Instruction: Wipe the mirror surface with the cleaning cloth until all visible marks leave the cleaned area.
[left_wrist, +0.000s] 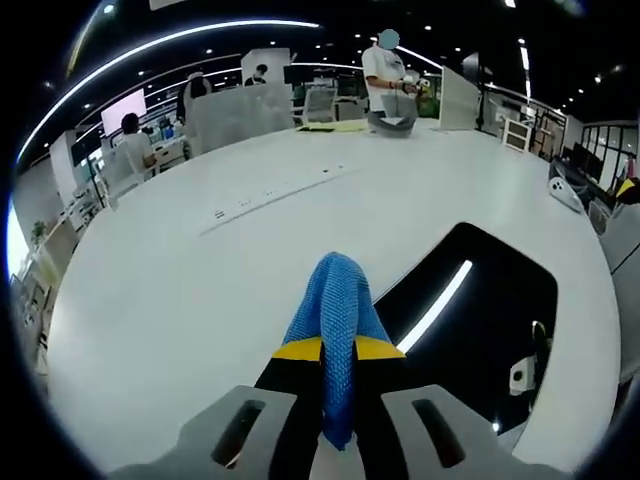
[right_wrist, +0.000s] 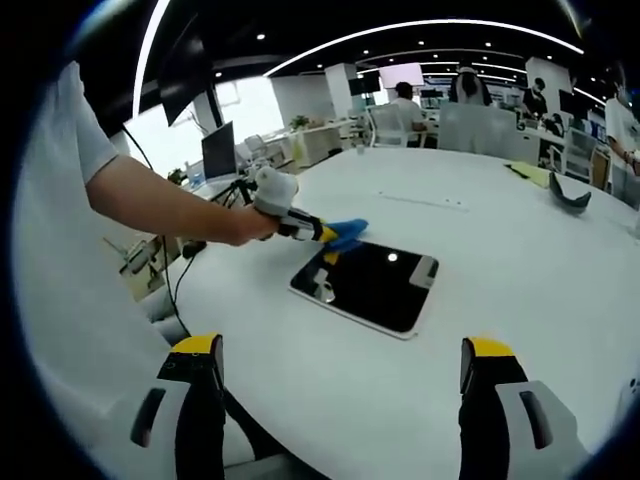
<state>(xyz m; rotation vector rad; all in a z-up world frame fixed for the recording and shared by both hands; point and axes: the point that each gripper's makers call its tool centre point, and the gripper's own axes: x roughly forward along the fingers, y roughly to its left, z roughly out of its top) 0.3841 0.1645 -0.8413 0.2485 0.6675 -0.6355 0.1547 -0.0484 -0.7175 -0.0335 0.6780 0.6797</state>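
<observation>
Right gripper view: the left gripper (right_wrist: 322, 233) is clenching the blue cloth (right_wrist: 347, 232) at the mirror's (right_wrist: 372, 283) far-left edge. The right gripper's (right_wrist: 340, 385) fingers are hanging released. Wiping looks barely begun.

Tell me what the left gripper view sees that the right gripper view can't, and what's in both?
Left gripper view alone: a close look at the left gripper shut on the blue cloth, and a person standing at the table's far edge.

Right gripper view alone: the right gripper with jaws wide apart and empty, the person's arm, and the whole mirror.

Both: the cloth, the dark mirror lying flat, and the white table.
</observation>
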